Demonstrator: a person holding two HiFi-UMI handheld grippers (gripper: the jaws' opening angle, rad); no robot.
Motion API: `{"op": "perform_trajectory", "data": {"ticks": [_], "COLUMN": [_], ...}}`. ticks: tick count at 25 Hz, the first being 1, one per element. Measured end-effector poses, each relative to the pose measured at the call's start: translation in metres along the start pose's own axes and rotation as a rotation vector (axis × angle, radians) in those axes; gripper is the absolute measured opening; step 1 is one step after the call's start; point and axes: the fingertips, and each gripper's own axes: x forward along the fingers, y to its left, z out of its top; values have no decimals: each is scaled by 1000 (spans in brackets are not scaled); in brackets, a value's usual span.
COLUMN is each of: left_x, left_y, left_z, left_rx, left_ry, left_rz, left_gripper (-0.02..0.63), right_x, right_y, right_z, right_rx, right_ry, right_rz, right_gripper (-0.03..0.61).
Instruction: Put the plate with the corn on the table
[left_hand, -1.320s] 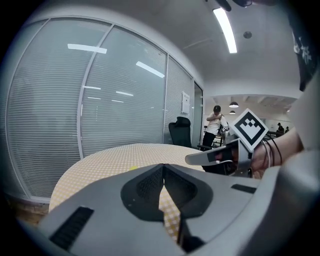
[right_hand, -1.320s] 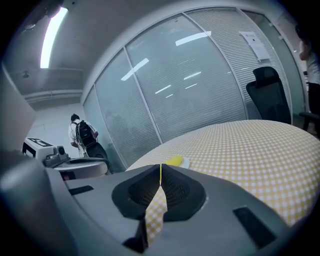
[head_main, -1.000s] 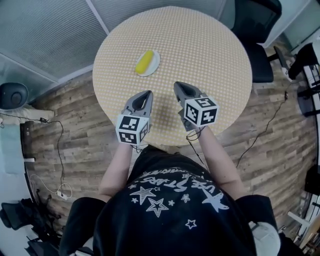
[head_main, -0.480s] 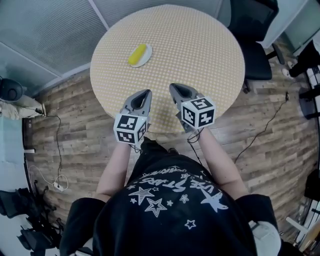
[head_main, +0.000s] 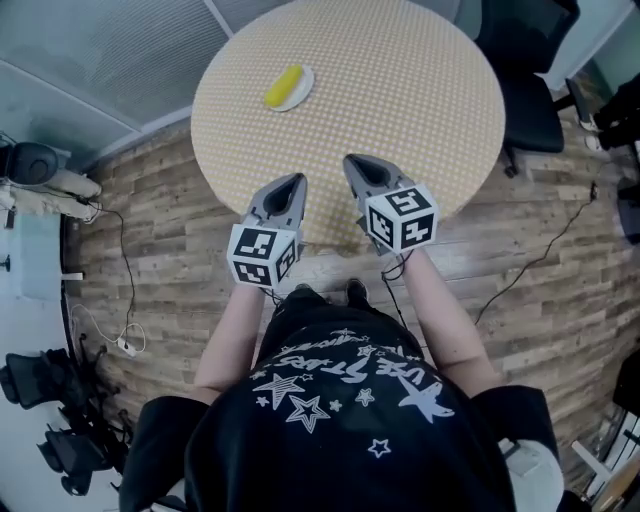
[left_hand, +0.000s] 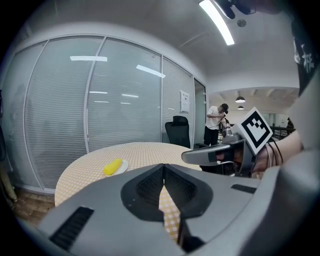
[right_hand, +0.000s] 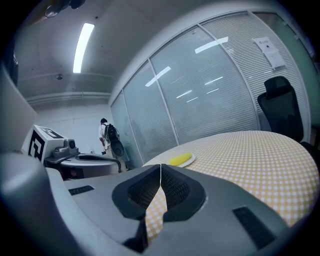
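Hovering over near table (head_main: 420, 90) edge | left gripper (head_main: 290, 186): jaws closed, empty | right gripper (head_main: 358, 166): jaws closed, empty | corn (head_main: 283, 86) on plate (head_main: 300, 96) at far side, well apart

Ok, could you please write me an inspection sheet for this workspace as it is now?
Surface: round checkered table, mostly bare.
Job's things: corn lies on plate, far left part of the table.
Clutter: nothing seen.
Grippers: left gripper and right gripper both shut, empty, over the near table edge.
Cables: cables lie on the wooden floor, both sides of the table.
Surroundings: glass wall, black chair, a distant person.
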Motion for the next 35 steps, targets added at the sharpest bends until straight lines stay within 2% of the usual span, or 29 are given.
{"op": "perform_trajectory", "data": {"ticks": [10,20,28,35], "left_x": [-23,-87,-132,-183], "left_y": [0,40,46,49], "left_z": [-5,-20,-24,-39], "left_rx": [-17,-43,-33,-29], "left_ry": [-40,-61,-100,-119], "left_rz": [-30,-32,-94,-145], "left_gripper": [8,8,8,8], "right_x": [0,15,3,-15], "right_y": [32,101,143,187], "right_z": [-16,-20,-21,-39], "right_rx": [-13,-47,-51,-45], "right_ry": [20,29,-6,-25], "right_rz": [-17,-52,-122,-206], "right_gripper": [28,28,28,29]}}
